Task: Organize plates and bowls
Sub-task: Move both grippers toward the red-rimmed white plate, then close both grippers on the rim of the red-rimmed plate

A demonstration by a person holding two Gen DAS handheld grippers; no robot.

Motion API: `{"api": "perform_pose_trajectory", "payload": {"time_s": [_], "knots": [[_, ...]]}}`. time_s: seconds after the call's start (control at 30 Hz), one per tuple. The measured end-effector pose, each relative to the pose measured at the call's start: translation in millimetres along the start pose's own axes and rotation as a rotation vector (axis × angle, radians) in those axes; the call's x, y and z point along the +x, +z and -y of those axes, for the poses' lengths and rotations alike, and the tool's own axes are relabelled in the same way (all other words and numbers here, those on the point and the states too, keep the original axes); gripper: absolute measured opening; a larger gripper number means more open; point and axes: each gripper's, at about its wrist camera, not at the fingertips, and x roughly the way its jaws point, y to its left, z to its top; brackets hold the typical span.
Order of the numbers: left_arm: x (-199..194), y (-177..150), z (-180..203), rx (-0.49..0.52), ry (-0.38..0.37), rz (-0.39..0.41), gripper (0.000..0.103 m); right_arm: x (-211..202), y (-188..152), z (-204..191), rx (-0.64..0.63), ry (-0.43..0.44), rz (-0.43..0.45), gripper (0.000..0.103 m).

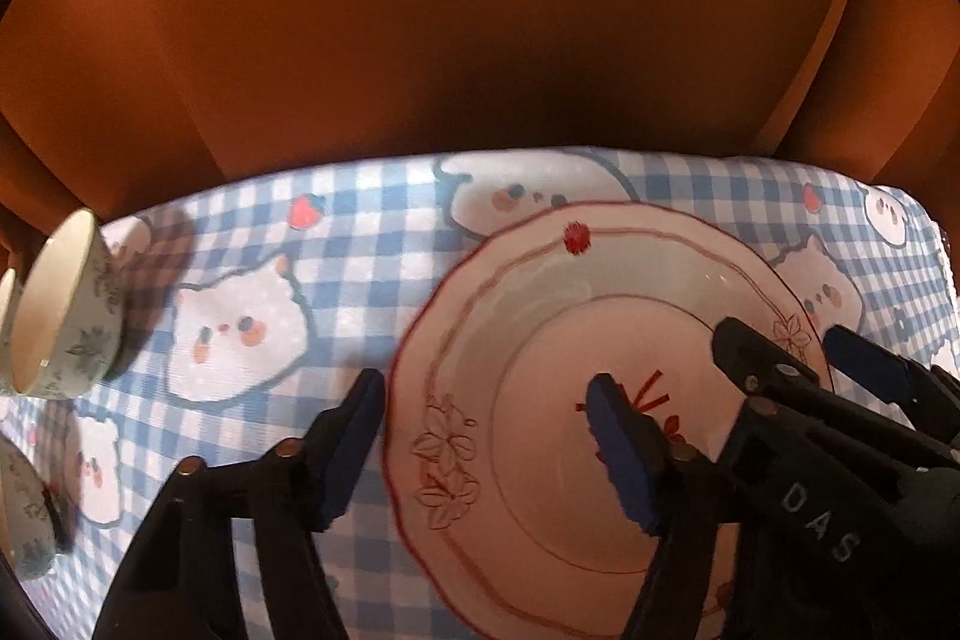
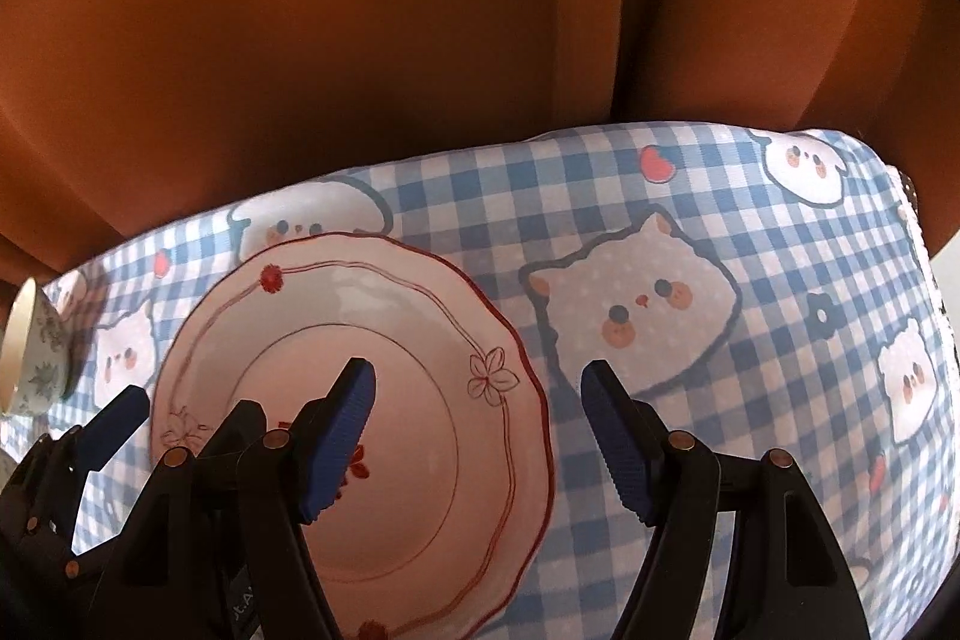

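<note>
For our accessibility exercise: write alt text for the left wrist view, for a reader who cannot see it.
The open left gripper straddles the left rim of a red-trimmed plate on a blue checked tablecloth printed with cartoon animals. The right gripper reaches in over the plate's right edge, and a floral bowl stands at far left.

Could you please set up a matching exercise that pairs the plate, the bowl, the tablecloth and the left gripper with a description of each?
Things:
1. plate
2. bowl
3. tablecloth
4. left gripper

Descriptions:
A. blue and white checks with cartoon animals
B. open, straddling the plate's left rim
C. pale with a red scalloped rim, flat on the cloth
D. leaf pattern outside, at the far left

Pairs: 1-C, 2-D, 3-A, 4-B
</note>
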Motion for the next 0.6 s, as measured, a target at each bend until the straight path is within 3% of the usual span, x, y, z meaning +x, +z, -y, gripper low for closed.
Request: {"api": "perform_pose_trajectory", "payload": {"time_s": [0.1, 0.37, 0.6], "knots": [[1, -1, 2, 0.012, 0.005, 0.005, 0.067, 6, -1, -4, -0.01, 0.021, -0.025, 0.06], [1, -2, 1, 0.018, -0.01, -0.009, 0.068, 4, -5, -13, -0.014, 0.011, -0.044, 0.06], [-12, -24, -17, 0.013, -0.012, -0.042, 0.068, -9, -28, -22, -0.014, 0.022, -0.071, 0.06]]}}
